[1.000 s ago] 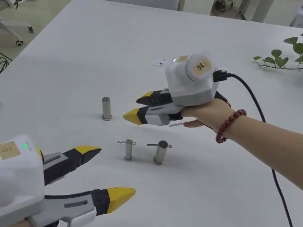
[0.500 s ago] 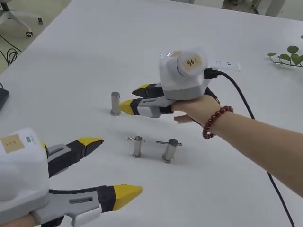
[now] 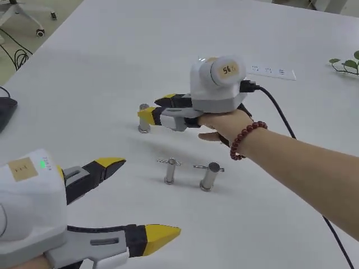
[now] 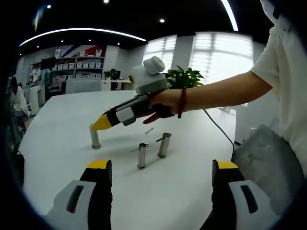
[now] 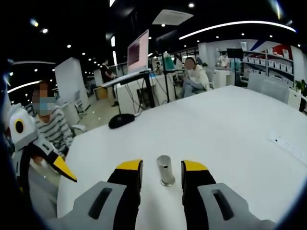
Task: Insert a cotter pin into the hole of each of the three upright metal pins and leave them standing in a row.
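White table (image 3: 112, 56) is stretching wide around the work. Its left edge is running off on a slant, well apart from the pins, and bare top is lying open on every side of them.

I am holding my right gripper (image 3: 152, 108) low over the table, jaws a little parted and standing one on each side of the far pin (image 5: 165, 175). In the right gripper view a slit of table is showing between the pin and each jaw, so I am not pinching it. The pin is standing upright.

Nearer to me, the middle pin (image 3: 170, 171) and the right pin (image 3: 210, 175) are standing upright just beside each other. A cotter (image 3: 161, 161) is sitting crosswise through the top of the middle pin, and a second cotter (image 3: 199, 167) through the top of the right pin. Both are sticking out to the left. The far pin is standing back and to the left of this pair.

My left gripper (image 3: 141, 197) is hovering at the near side with jaws spread wide and gripping nothing. Open table is lying between its tips and the pair.

A cable (image 3: 280, 117) is trailing from my right gripper off to the right. A power strip (image 3: 273, 71) is lying flat beyond my right hand, and a plant (image 3: 348, 60) is sitting at the far right, both well apart from the pins
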Demonstrator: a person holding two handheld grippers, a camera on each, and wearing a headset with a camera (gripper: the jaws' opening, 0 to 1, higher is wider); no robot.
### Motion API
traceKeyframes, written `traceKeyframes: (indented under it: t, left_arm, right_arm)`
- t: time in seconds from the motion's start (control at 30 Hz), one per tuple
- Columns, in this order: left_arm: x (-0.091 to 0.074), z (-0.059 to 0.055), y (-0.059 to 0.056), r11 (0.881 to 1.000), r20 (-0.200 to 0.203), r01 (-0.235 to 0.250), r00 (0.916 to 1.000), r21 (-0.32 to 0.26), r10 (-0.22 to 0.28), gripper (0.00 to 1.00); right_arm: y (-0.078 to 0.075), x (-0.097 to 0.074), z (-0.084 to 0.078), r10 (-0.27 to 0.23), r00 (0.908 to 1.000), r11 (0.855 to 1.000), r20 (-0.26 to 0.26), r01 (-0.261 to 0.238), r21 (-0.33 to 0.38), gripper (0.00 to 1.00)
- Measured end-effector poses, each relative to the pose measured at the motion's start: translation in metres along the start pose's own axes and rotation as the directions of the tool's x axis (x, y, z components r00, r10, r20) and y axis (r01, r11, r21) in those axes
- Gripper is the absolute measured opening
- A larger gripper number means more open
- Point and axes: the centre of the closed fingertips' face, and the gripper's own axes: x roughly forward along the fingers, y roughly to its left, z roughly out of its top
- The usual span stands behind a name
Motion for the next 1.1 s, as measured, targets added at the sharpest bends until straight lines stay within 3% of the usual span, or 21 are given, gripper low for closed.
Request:
traceKeyframes:
  t: [0.27,0.67,1.1]
  left_arm:
    - [-0.001,0.005,0.004,1.000,0.019,-0.012,0.9997,-0.021,0.012,0.91]
    - [0.000,0.006,0.008,0.999,0.026,-0.024,0.9994,-0.025,0.024,0.96]
    - [-0.003,0.003,0.010,0.999,0.019,-0.040,0.9990,-0.034,0.041,0.96]
  right_arm:
    - [0.000,0.014,0.001,0.005,0.9999,1.000,0.009,-0.005,-0.005,0.30]
    - [-0.010,0.019,-0.003,0.002,1.0000,1.000,-0.008,-0.002,0.021,0.23]
    - [0.002,0.020,-0.007,0.013,0.9998,1.000,-0.016,-0.013,0.004,0.18]
